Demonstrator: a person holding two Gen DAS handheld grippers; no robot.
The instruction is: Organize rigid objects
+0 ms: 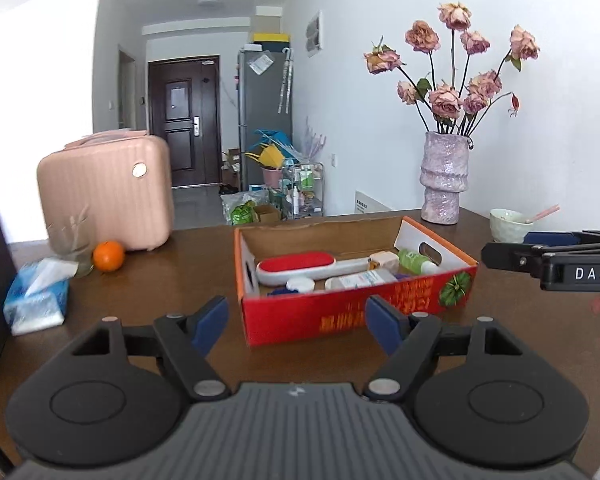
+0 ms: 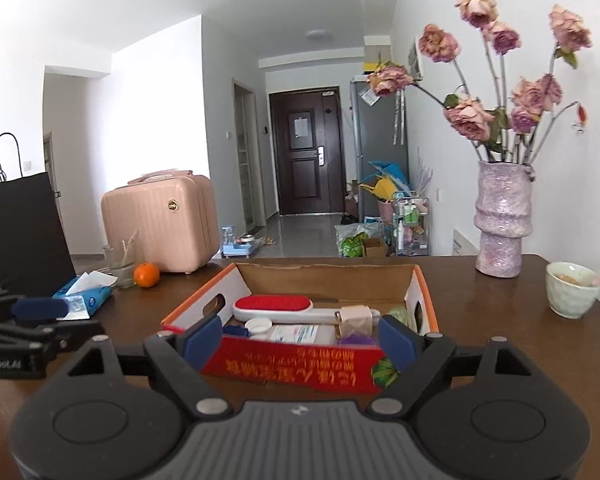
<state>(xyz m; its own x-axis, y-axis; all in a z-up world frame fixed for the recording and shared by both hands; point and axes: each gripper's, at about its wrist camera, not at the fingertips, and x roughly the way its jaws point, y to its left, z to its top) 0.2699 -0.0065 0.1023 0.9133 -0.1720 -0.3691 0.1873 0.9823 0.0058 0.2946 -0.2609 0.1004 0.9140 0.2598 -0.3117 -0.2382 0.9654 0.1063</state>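
Note:
A red cardboard box (image 1: 340, 316) (image 2: 292, 364) stands open on the brown table. Inside lie a red-and-white lint brush (image 1: 300, 266) (image 2: 276, 306), a green bottle (image 1: 414, 261), a white carton (image 1: 360, 280) (image 2: 296, 334) and other small items. My left gripper (image 1: 296, 320) is open in front of the box's near wall, with nothing between its fingers. My right gripper (image 2: 300, 336) is open just before the box's near wall, holding nothing. Each gripper shows at the edge of the other's view: the right gripper (image 1: 516, 246), the left gripper (image 2: 66, 320).
A pink suitcase (image 1: 108, 190) (image 2: 164, 220), an orange (image 1: 108, 256) (image 2: 146, 275), a glass (image 2: 120, 266) and a blue tissue pack (image 1: 36, 296) (image 2: 84, 294) sit left of the box. A vase of dried roses (image 1: 444, 176) (image 2: 502, 220) and a bowl (image 2: 570, 294) stand at the right. A black bag (image 2: 20, 236) is far left.

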